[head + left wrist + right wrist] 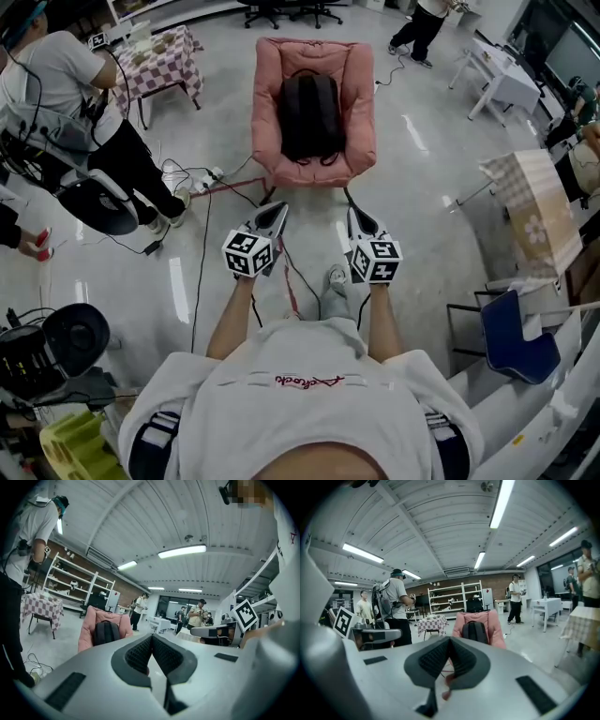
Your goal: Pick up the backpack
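Observation:
A black backpack (310,114) rests upright on the seat of a pink padded armchair (360,112) ahead of me; it also shows in the left gripper view as the backpack (106,633) and in the right gripper view as the backpack (474,631). My left gripper (278,208) and right gripper (352,214) are held side by side, short of the chair's front edge, both pointing toward it. Each has its jaws shut with nothing between them. Neither touches the backpack.
Cables and a power strip (208,178) trail over the floor left of the chair. A person (66,103) stands at the left near a checkered table (159,58). Another table (541,211) and a blue chair (514,337) stand at the right.

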The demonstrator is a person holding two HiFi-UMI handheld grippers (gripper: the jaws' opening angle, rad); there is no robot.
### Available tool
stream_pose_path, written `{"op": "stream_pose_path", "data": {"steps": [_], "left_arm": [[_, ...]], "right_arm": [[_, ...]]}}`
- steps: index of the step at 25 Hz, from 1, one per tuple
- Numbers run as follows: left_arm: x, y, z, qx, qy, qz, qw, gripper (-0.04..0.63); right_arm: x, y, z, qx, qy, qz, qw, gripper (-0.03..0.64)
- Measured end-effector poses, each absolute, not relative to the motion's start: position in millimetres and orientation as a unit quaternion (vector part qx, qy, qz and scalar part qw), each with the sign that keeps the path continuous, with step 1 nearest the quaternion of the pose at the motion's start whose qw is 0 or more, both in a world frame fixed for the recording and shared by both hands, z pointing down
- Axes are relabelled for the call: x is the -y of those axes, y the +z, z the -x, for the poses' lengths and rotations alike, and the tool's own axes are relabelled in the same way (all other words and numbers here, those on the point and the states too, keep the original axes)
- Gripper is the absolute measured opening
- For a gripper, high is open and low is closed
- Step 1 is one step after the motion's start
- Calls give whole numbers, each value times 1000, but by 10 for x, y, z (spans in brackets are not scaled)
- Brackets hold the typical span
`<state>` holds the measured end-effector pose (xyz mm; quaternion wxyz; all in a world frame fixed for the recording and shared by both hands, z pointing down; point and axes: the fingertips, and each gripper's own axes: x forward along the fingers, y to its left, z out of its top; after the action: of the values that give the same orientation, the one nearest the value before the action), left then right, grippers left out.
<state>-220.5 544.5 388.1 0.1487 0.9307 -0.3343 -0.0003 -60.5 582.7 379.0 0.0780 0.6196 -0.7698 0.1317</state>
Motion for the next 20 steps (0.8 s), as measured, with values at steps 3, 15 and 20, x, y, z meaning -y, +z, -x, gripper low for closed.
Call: {"op": "stream_pose_path", "data": {"steps": [3, 15, 20], "left_arm": [[-5384, 3906, 2182, 335, -1, -931, 147, 11], [-4684, 3906, 1976, 353, -2, -924, 145, 11], [-4270, 3839, 1751, 351, -5, -926, 141, 11]], "right_arm": [[-5766, 3829, 584, 770, 134, -619, 75, 18], [-5030, 3890, 399, 781, 144, -605, 61, 18], [-4557, 3822, 201, 786, 137, -600, 58, 18]]}}
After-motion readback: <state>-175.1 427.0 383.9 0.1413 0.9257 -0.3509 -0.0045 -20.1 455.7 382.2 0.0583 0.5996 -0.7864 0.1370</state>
